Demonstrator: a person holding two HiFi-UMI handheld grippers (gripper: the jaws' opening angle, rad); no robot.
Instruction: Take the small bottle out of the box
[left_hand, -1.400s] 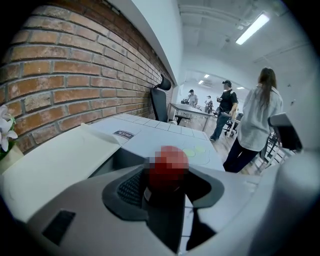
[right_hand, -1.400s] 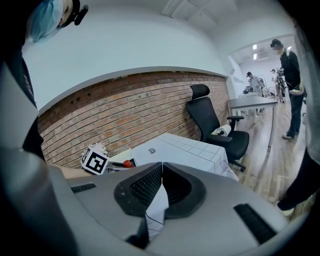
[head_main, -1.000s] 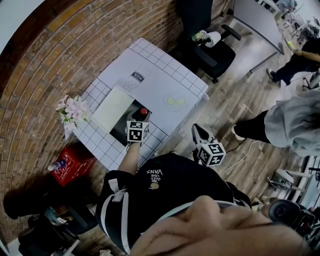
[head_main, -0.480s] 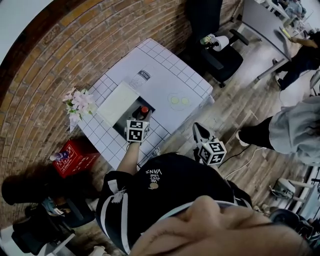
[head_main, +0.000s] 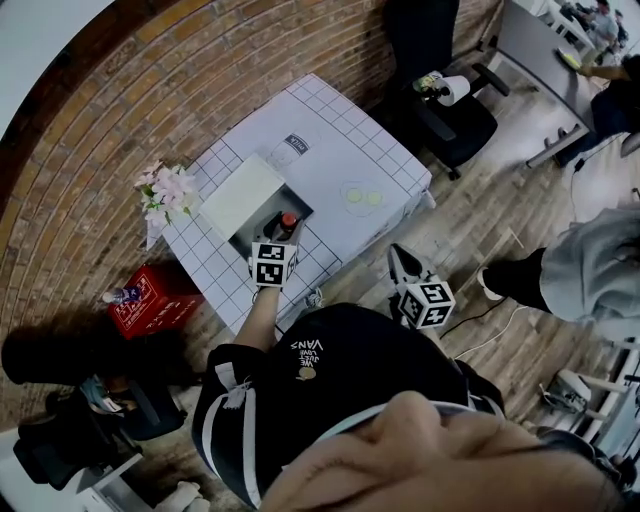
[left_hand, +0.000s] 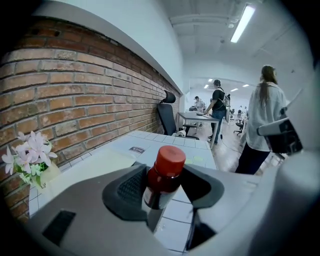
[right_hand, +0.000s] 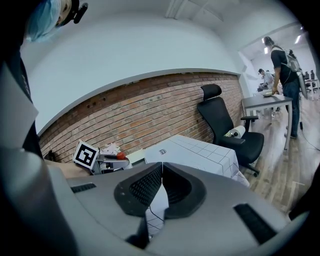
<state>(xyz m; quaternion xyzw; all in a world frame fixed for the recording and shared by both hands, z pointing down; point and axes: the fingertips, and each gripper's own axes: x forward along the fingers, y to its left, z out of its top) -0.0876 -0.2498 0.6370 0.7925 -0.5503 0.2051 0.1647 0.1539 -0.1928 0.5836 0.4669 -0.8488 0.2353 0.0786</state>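
Observation:
A small dark bottle with a red cap (left_hand: 167, 165) stands upright between the pads of my left gripper (left_hand: 164, 174), which is shut on its body. In the head view the small bottle (head_main: 288, 222) sits over the dark inside of the open box (head_main: 247, 242), just beyond the left gripper (head_main: 283, 233). Whether the bottle's base is above the box's rim I cannot tell. The box's pale lid (head_main: 240, 195) lies folded back to the far left. My right gripper (head_main: 396, 258) hangs off the table's near right edge, its pads (right_hand: 150, 184) touching, holding nothing.
The table (head_main: 340, 150) has a white grid cloth with a printed label (head_main: 297, 143) and two yellow-green circles (head_main: 362, 196). Pink flowers (head_main: 165, 190) stand at its left corner. A red crate (head_main: 150, 305) sits on the floor. An office chair (head_main: 445, 100) and people stand to the right.
The head view has shifted, so the table sits slightly higher and further right. The left gripper keeps the bottle at the box; the right gripper has not moved.

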